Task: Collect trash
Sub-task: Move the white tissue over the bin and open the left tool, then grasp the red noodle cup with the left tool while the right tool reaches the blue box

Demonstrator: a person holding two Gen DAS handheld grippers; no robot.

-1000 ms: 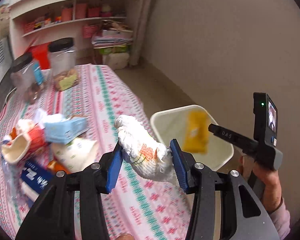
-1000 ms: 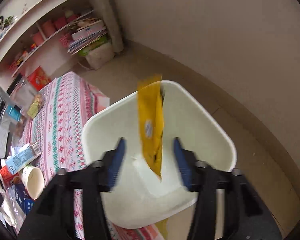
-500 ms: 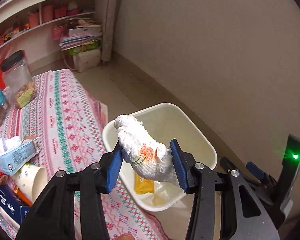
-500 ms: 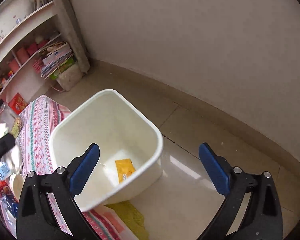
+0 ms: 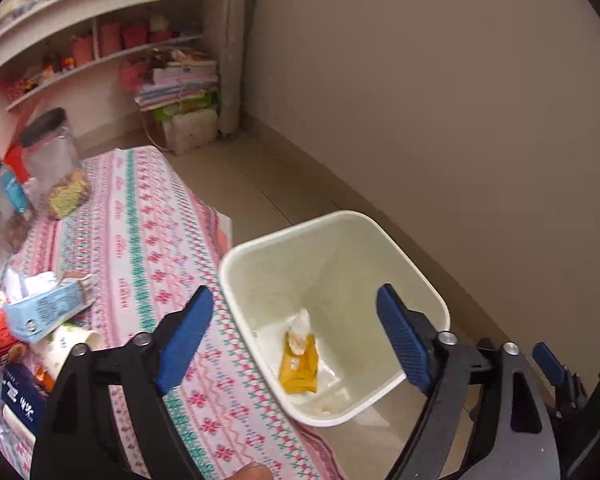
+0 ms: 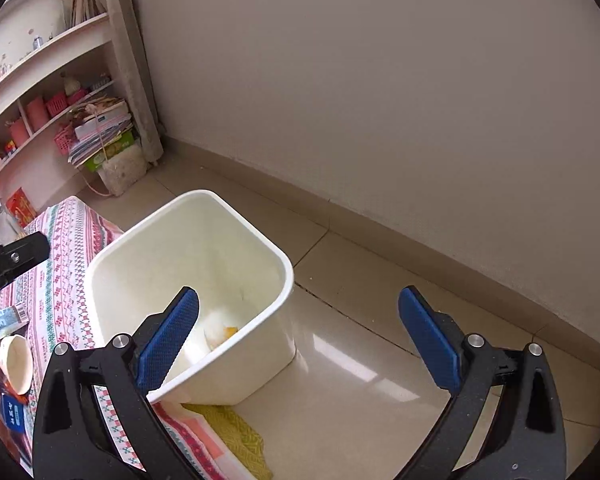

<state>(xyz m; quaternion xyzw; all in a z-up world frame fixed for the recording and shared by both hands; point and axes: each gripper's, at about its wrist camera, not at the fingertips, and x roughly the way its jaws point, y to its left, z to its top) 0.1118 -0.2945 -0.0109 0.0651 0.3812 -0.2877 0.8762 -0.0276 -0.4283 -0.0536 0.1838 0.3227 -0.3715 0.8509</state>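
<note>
Though several packs on the patterned tablecloth [image 5: 148, 240] carry print, none of it can be read for certain: the dark blue box [image 5: 18, 398] shows white characters too blurred to make out, and the light blue carton [image 5: 44, 312] bears only a small round mark.

The white bin [image 5: 416, 276] stands on the floor just beside the cloth's edge. In its bottom lie a yellow wrapper [image 5: 300, 368] and a crumpled white tissue [image 5: 300, 326] touching the wrapper's top end.

The left gripper [image 5: 294, 328] hangs over the bin, its jaws having just spread wide, nothing between the blue pads. The right gripper [image 6: 298, 332] is over the bin's far side, jaws equally wide apart, holding nothing.

A paper cup [image 6: 16, 364] lies on the cloth, left of the bin.
</note>
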